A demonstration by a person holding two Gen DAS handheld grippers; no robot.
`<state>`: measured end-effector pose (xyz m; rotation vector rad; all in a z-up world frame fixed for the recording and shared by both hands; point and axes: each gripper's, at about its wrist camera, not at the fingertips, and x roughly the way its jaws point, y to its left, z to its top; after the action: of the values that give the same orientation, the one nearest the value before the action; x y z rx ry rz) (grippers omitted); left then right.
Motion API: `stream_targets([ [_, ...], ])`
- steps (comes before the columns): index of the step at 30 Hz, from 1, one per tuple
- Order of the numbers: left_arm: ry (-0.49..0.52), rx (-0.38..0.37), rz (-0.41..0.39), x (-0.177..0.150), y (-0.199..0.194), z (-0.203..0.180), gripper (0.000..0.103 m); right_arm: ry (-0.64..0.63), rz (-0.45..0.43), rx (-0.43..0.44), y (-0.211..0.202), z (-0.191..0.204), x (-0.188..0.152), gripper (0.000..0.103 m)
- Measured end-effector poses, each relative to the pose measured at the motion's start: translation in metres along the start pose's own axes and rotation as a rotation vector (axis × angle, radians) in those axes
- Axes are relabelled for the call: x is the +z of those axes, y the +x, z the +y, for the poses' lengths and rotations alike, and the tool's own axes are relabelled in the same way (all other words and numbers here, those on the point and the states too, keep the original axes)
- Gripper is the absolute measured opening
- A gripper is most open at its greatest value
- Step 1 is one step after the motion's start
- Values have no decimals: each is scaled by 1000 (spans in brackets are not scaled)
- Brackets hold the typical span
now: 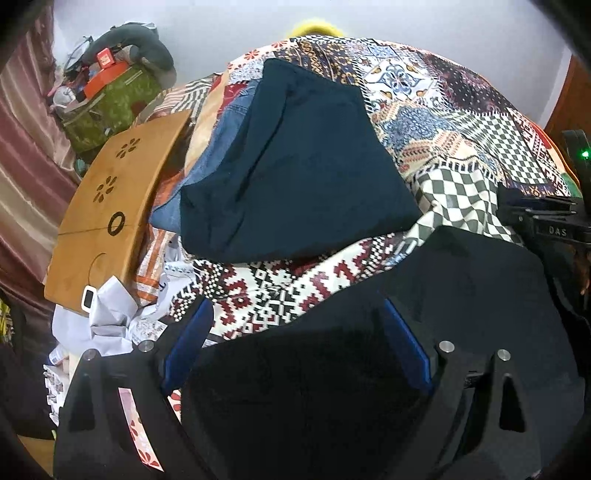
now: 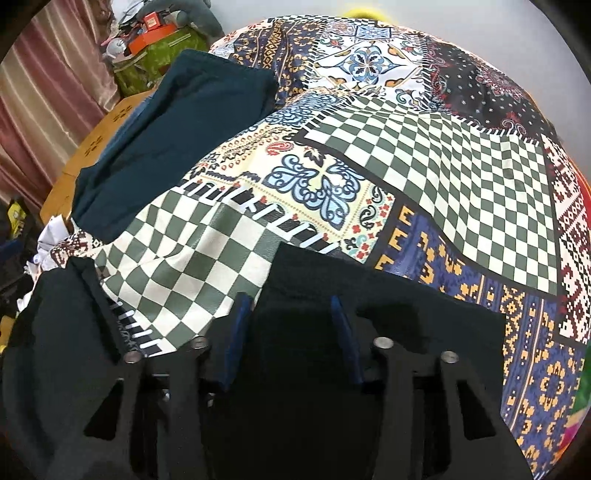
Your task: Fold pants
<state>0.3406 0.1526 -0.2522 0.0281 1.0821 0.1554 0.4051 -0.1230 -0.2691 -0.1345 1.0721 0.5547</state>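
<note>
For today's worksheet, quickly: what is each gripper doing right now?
Left gripper: open wide, black pants between its fingers, not pinched.
Right gripper: partly open over the pants' edge; a grip cannot be told.

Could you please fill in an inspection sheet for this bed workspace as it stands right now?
Surface: patchwork bedspread, checks and ornaments, lightly rumpled.
Job's things: black pants lying at the near edge; folded dark teal garment stacked on blue denim farther back.
Clutter: wooden lap tray beside the bed, crumpled white paper below it.
Grippers: left gripper with jaws wide, black cloth between them, pads not pressing; right gripper with jaws narrower, black cloth between them, contact unclear.
Cables: nothing seen.
Surroundings: pink curtain, green bag piled with orange boxes, white wall.
</note>
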Motion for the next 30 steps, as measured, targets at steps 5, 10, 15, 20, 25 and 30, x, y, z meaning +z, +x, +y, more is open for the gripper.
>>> stream_targets([
  [5,36,-15,-5,-3,-15,-17,92,28,2,7,-10,-6,-8,10],
  [10,98,-34,-14,-12,-35,-40,92,79,-74,21,-52,-17,-24,6],
  [15,179,-44,-15,-24,-51,-73,92,123,-181,20,-123,-35,-49,6],
  [20,238,-60,-12,-33,-61,-105,92,151,-300,-14,-193,-55,-72,6],
  [25,266,-92,18,-42,-64,-135,92,172,-404,-49,-254,-74,-96,6],
  [30,327,-127,48,-59,-68,-169,92,180,-442,-94,-291,-87,-135,6],
])
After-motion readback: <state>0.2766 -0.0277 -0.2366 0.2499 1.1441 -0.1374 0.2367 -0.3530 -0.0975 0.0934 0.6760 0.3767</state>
